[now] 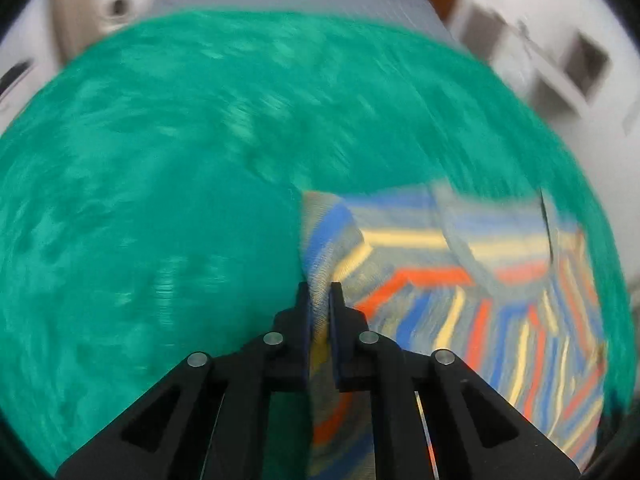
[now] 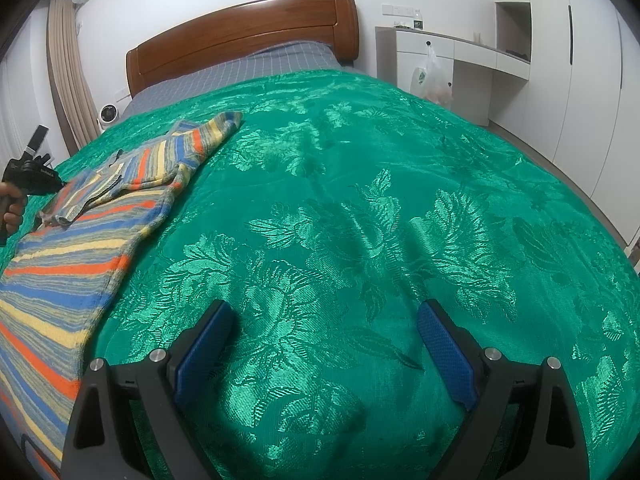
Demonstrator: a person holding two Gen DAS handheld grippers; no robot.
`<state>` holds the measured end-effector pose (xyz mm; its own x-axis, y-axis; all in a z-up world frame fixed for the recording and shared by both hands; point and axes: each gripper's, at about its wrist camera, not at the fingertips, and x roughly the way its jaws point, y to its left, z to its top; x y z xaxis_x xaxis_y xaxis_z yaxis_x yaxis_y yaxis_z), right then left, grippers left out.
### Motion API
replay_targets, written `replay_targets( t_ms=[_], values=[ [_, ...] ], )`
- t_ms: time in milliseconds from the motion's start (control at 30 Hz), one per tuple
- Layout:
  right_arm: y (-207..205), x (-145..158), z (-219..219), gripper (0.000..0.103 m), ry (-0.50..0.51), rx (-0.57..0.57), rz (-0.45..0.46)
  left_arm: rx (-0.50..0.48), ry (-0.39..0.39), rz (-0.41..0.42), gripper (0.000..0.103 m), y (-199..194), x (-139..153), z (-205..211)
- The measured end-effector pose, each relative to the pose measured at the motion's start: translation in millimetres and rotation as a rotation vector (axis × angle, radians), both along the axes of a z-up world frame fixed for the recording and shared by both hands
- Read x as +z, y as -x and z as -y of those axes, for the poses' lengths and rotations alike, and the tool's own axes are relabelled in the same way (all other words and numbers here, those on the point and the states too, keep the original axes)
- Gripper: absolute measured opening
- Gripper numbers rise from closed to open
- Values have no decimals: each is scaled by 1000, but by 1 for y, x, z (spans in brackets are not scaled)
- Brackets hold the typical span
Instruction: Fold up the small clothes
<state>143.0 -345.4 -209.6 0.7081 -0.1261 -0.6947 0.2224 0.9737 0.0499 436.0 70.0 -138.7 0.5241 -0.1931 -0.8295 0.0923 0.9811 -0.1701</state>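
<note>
A striped knit sweater, in blue, yellow, orange and grey, lies on the green bedspread at the left of the right wrist view. One sleeve is folded over its body. My left gripper is shut on a sleeve end of the sweater; the left wrist view is motion-blurred. It also shows at the far left of the right wrist view, held by a hand. My right gripper is open and empty, above bare bedspread to the right of the sweater.
A wooden headboard and grey checked sheet are at the far end of the bed. A white desk unit with a plastic bag and white wardrobes stand to the right. A small white fan and curtain are at the left.
</note>
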Motion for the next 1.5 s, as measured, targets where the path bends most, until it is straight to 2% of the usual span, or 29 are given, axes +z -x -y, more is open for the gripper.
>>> replay_targets(
  t_ms=[67, 167, 267, 300, 367, 400, 433, 533, 700, 767, 867, 1000, 1200, 1500],
  values=[
    [0, 0, 0, 94, 2, 0, 0, 59, 24, -2, 5, 3, -8, -10],
    [-1, -1, 0, 94, 6, 0, -1, 53, -42, 7, 5, 8, -25, 0],
    [-1, -1, 0, 94, 6, 0, -1, 94, 27, 2, 13, 13, -27, -12],
    [-1, -1, 0, 94, 6, 0, -1, 95, 62, -3, 18, 15, -25, -18],
    [-1, -1, 0, 94, 6, 0, -1, 86, 69, 1, 38, 25, -16, -25],
    [-1, -1, 0, 94, 6, 0, -1, 86, 34, 19, 58, 37, -8, -30],
    [-1, -1, 0, 94, 6, 0, -1, 85, 14, 36, 74, 46, -1, -35],
    [-1, -1, 0, 94, 6, 0, -1, 78, -26, 78, 93, 86, 14, -52],
    [-2, -1, -1, 94, 10, -1, -1, 93, -181, 99, 97, 149, -6, -75],
    [-2, -1, -1, 94, 12, -2, 1, 126, -223, 104, 99, 155, -16, -82],
    [-1, -2, -1, 94, 15, -2, 3, 143, -199, 112, 103, 156, -34, -93],
    [-1, -3, -1, 94, 15, -2, 3, 141, -241, 149, 103, 161, -34, -85],
    [0, -3, 0, 94, 18, -3, 4, 145, -193, 148, 103, 164, -37, -93],
    [0, -3, -1, 95, 18, -3, 4, 146, -200, 150, 103, 164, -37, -91]
  ],
)
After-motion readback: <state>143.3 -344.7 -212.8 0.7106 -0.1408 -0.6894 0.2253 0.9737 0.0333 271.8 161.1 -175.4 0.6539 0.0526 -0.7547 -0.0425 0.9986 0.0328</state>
